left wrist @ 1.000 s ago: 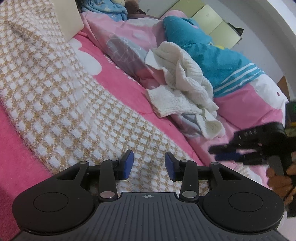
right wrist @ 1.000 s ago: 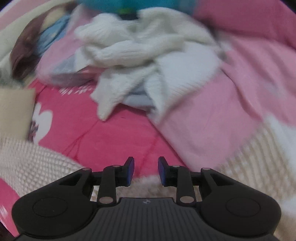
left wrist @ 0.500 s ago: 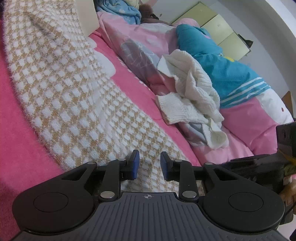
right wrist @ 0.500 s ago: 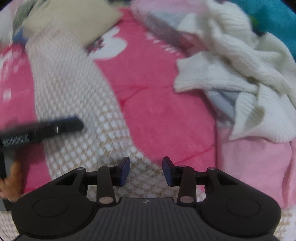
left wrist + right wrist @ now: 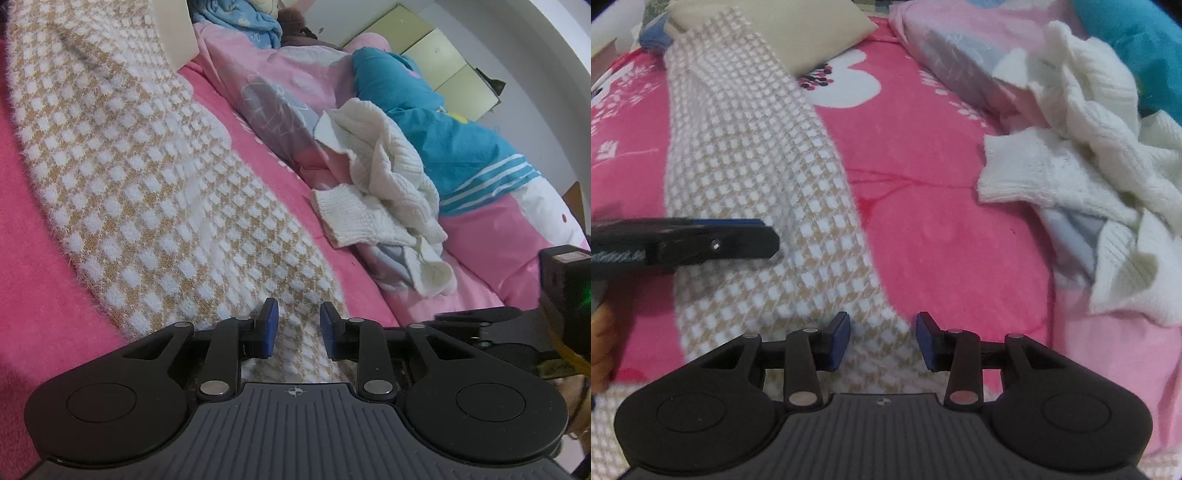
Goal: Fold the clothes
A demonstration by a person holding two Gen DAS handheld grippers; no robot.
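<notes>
The checked tan-and-white garment [image 5: 140, 192] ran under both gripper bodies, so its near hem was hidden, and whether any pad touched it I couldn't tell. The white knit sweater [image 5: 1082, 147] was blurred and cut off at the right edge in the right wrist view. The hand [image 5: 600, 343] there was only a sliver at the frame's edge.

Both views are evenly and brightly lit by soft, diffuse light; no source is seen. No glare is noted. Only faint shadows are cast under the folds of the white knit [image 5: 384, 192] ahead of the left hand-held gripper [image 5: 294, 326]. Strong fisheye bending and dark vignetted corners are seen at all edges. The left view is sharp. In the right view, mild blur is noted on the checked garment [image 5: 750, 177] and far cloth.
</notes>
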